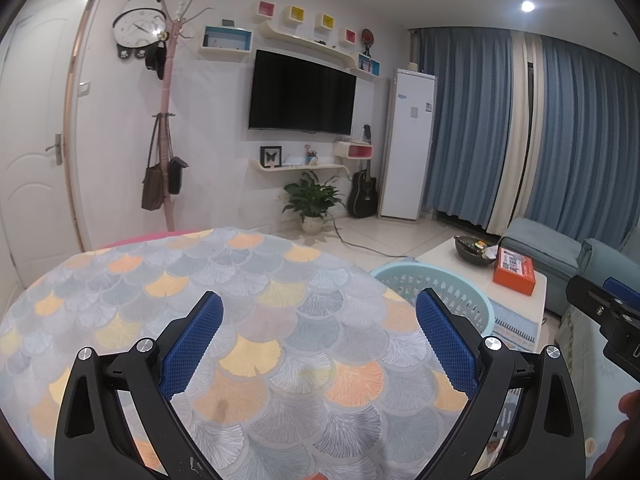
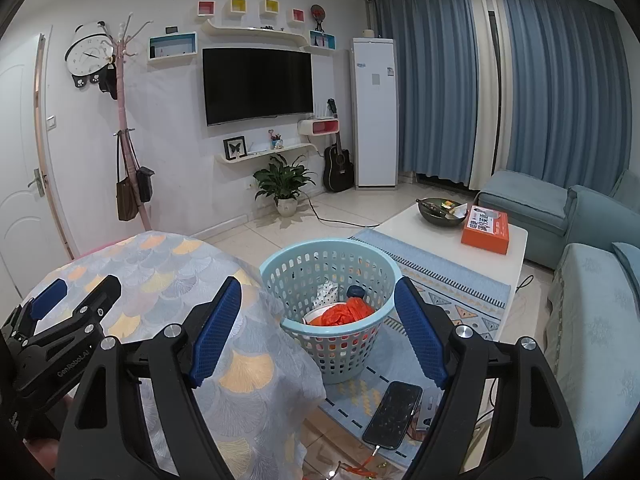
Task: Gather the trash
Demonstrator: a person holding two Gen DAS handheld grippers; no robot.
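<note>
Blue pads on the left hand-held gripper (image 1: 320,334) stand wide with nothing between them, over the bare counter (image 1: 248,280) cloth. The right hand-held gripper (image 2: 318,320) is wide and empty too. Trash (image 2: 344,312) sits in the basket (image 2: 280,268), just past the counter's right edge. I think collecting looks nearly done; look around for leftovers. Only the right view shows inside the basket and a phone (image 2: 394,414) on the floor.

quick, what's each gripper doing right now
left gripper: open, nothing between its pads, above the patterned tablecloth.
right gripper: open, empty, pointing toward the blue basket.
</note>
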